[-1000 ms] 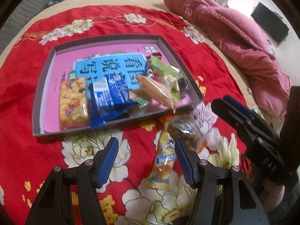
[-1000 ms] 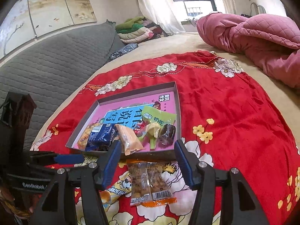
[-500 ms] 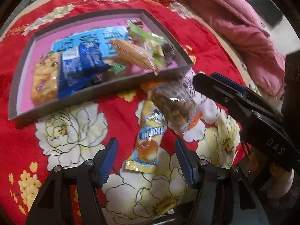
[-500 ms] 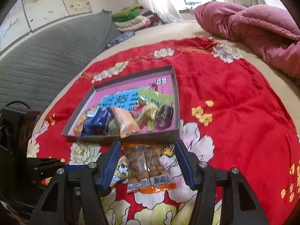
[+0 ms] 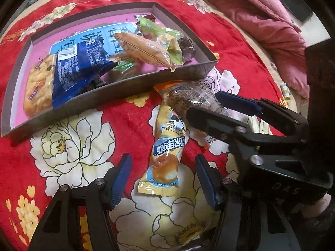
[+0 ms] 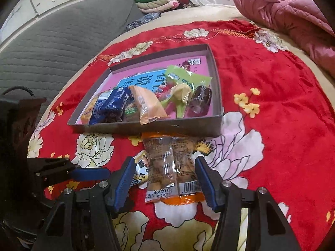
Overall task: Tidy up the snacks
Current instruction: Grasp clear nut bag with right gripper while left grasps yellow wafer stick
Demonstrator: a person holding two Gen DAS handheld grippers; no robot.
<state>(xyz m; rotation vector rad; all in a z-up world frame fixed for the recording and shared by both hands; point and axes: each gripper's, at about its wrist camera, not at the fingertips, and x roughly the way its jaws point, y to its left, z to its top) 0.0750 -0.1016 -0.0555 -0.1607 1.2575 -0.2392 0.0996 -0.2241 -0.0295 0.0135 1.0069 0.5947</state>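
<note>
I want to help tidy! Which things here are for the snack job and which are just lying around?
For the job: yellow snack packet, clear orange-edged packet, box of snacks, left gripper, right gripper.

Just lying about: pink quilt, folded clothes, red flowered blanket.

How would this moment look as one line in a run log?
left hand-held gripper: open, straddling yellow bun packet | right hand-held gripper: open, straddling clear nut packet | tray: several snacks inside

We note a bed spread with a red floral plush blanket (image 6: 272,96). Directly on it lie a shallow grey cardboard tray with pink floor (image 6: 146,128), a yellow bread-roll wrapper (image 5: 167,144), and a clear orange-edged nut packet (image 6: 173,167) overlapping it. A crumpled pink quilt (image 6: 293,14) sits at the far edge.
</note>
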